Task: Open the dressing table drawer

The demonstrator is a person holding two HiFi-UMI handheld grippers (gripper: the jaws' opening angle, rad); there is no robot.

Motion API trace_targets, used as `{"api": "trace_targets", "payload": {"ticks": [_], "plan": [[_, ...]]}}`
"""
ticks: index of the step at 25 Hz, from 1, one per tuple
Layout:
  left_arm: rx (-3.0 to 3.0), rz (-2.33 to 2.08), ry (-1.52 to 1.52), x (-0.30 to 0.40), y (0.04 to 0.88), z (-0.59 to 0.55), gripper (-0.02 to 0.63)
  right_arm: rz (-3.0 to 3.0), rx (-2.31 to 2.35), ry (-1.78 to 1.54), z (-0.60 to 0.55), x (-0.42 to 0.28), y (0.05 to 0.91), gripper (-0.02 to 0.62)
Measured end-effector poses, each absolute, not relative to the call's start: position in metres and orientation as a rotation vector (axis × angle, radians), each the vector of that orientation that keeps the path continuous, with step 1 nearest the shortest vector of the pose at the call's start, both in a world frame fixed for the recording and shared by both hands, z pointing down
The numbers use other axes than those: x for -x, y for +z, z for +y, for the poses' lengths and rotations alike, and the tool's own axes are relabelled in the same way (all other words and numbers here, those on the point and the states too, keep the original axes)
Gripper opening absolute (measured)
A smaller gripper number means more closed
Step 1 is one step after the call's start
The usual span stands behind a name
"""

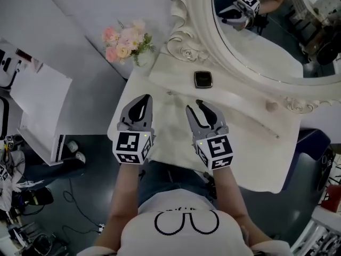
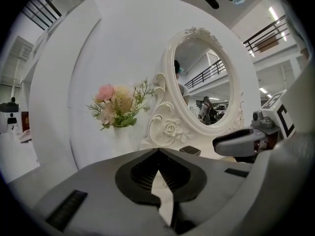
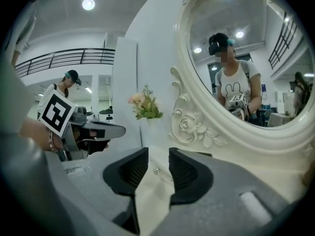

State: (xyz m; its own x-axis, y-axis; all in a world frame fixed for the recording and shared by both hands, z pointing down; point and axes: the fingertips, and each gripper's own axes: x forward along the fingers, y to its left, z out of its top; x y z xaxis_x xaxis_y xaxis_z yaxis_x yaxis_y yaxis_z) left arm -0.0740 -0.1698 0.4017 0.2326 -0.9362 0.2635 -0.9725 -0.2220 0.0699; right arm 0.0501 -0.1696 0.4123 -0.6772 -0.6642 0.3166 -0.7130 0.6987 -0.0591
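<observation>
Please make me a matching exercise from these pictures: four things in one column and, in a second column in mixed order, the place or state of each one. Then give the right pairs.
Things
1. pink and cream flower bouquet
2. small black square case
3. left tool
4. right tool

Place or state
A. jaws apart, gripping nothing
B. lies flat in front of the carved white mirror frame
C. jaws closed together, empty
D. stands to the left of that frame

Pairs: 1-D, 2-B, 3-C, 4-A
</observation>
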Motion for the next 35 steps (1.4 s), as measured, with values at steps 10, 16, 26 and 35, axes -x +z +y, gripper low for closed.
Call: {"api": "trace_targets", "payload": {"ticks": [10,16,26,35], "plan": [[-2.336,-1.575,0.278,0.091,0.448,-0.198,-0.002,-2.464,-1.197,0.432,-0.18,-0.02,0.468,0.132],[-2.402,-1.422,0.315,0.1,0.468,-0.205,-0.002,-2.358,-1.331,0.596,-0.192,0.006,0.509,0.126],[-2.457,-1.264,0.332,0.124,0.482,-0.207,-0.002,-2.136,-1.576,0.759,-0.225,0.036,0.563,0.126],[-2.473,-1.211,0.321,0.139,0.486,-0.207,-0.002,-2.011,-1.691,0.75,-0.239,0.036,0.577,0.089]]}}
